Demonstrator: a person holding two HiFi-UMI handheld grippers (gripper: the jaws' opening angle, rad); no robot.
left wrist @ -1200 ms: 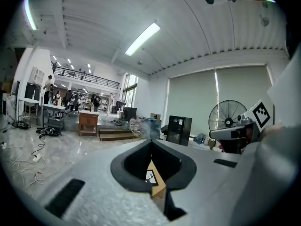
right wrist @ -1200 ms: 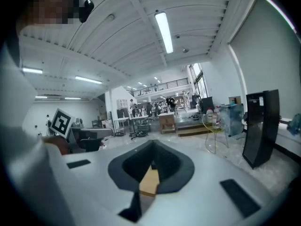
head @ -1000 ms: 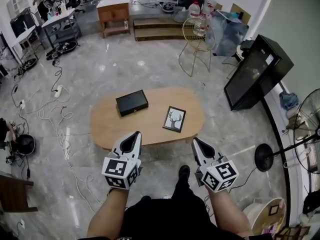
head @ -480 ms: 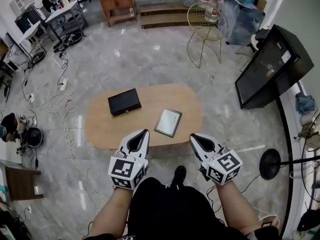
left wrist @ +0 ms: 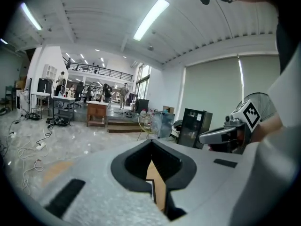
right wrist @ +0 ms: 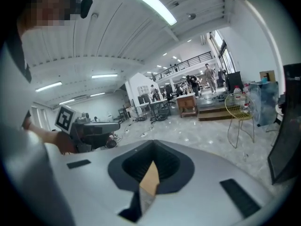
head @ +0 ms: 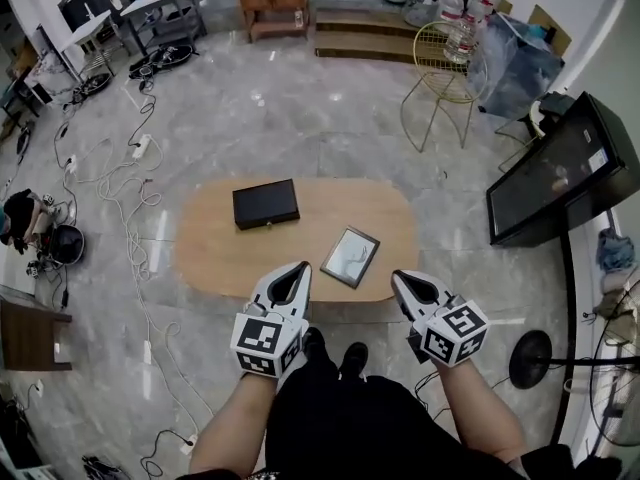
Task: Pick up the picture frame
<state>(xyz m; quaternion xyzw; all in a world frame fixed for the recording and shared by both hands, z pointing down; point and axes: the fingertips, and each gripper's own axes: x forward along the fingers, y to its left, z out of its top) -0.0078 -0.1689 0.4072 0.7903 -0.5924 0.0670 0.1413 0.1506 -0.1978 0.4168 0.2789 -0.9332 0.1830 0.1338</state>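
Note:
A dark-rimmed picture frame (head: 350, 257) lies flat on the oval wooden table (head: 210, 253), near its front edge right of the middle; glare hides its picture. My left gripper (head: 297, 273) is shut and empty, held just short of the table's front edge, left of the frame. My right gripper (head: 400, 280) is shut and empty too, just right of the frame and off the table edge. In the left gripper view a sliver of tabletop (left wrist: 156, 185) shows through the notch of my left gripper (left wrist: 154, 182). My right gripper (right wrist: 149, 179) shows the same.
A black box (head: 265, 203) sits on the table's back left. A black TV on a stand (head: 560, 173) is to the right, a gold wire chair (head: 440, 78) behind. Cables (head: 120, 208) trail over the floor on the left. A fan base (head: 530, 358) stands at lower right.
The view has shifted closer to the table. Both grippers now sit nearer its front edge, on either side of the frame. The deer picture seen earlier is now washed out by glare.

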